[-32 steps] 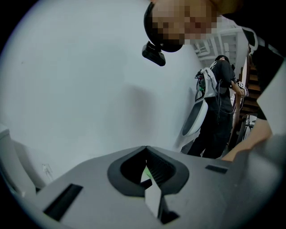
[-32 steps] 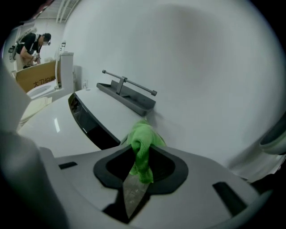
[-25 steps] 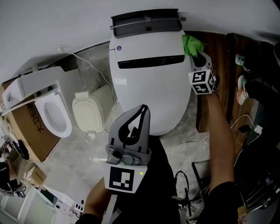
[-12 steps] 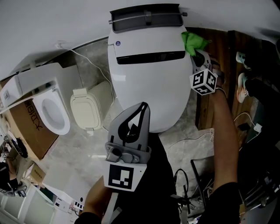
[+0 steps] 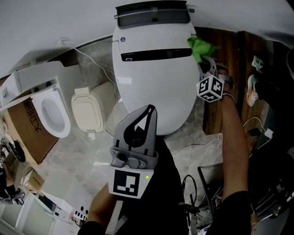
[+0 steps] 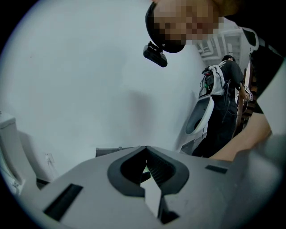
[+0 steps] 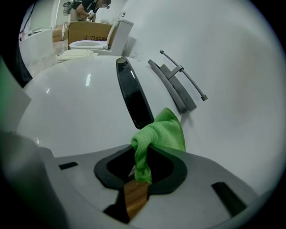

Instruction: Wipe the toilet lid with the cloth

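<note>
The white toilet lid [image 5: 156, 87] fills the middle of the head view, with a dark strip [image 5: 156, 54] across its back part. A green cloth [image 5: 198, 47] lies against the lid's right rear edge, pinched in my right gripper [image 5: 202, 58], which is shut on it. In the right gripper view the green cloth [image 7: 158, 138] bulges out from between the jaws over the white toilet lid [image 7: 85, 112]. My left gripper [image 5: 149, 110] is held up near the lid's front end, shut and holding nothing; in the left gripper view the left gripper [image 6: 145, 150] points at a bare wall.
A second toilet [image 5: 46, 108] and a loose cream seat lid [image 5: 88, 112] stand on the floor to the left, beside a cardboard box [image 5: 25, 133]. A grey bracket [image 5: 154, 13] sits behind the lid. Cables [image 5: 197, 147] trail on the floor; wooden boards [image 5: 229, 46] lie to the right.
My right gripper has carried the cloth slightly toward the lid's rear right corner. The left gripper has stayed where it was.
</note>
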`<action>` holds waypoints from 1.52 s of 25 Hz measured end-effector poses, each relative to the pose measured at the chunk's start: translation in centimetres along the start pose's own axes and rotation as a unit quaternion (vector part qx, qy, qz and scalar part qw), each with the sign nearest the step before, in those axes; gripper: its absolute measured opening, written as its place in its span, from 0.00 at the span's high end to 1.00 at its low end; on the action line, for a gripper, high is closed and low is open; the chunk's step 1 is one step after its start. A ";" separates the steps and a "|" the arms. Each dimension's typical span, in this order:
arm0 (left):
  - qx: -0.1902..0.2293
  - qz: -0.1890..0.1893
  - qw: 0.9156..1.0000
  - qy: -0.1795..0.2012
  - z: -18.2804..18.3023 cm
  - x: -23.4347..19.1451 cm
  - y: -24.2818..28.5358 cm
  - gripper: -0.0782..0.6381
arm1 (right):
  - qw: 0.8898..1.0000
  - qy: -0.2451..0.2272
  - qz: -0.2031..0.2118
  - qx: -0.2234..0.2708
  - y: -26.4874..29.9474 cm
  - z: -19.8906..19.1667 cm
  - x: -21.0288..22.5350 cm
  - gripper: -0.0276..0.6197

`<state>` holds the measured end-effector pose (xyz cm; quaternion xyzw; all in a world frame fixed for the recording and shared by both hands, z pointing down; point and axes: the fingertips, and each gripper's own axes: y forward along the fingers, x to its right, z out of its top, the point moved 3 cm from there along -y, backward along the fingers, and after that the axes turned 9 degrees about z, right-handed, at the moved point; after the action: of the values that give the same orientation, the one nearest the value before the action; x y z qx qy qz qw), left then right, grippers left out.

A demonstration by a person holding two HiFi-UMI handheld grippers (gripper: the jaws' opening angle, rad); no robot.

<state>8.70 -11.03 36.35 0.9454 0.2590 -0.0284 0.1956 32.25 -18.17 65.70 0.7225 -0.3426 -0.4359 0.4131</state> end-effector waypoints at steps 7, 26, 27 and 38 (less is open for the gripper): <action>0.006 0.010 1.000 -0.006 -0.4 0.6 -2.2 0.88 | 0.999 -0.030 0.016 -0.010 -1.0 -0.2 -3.9 0.81; 0.029 0.044 0.998 -0.024 -3.0 2.9 -11.0 0.88 | 0.999 -0.025 0.044 -0.016 -3.8 -1.1 -15.3 0.81; 0.030 0.047 0.998 -0.024 -3.3 3.0 -11.5 0.88 | 0.999 -0.024 0.045 -0.016 -4.0 -1.2 -16.1 0.81; 0.049 0.076 0.996 -0.014 -5.5 4.5 -17.6 0.88 | 0.998 -0.002 0.057 -0.010 -6.7 -2.5 -26.1 0.81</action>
<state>3.52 7.15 34.46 0.9703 0.1821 -0.0396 0.1540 25.36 7.71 69.48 0.6966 -0.3797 -0.4168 0.4437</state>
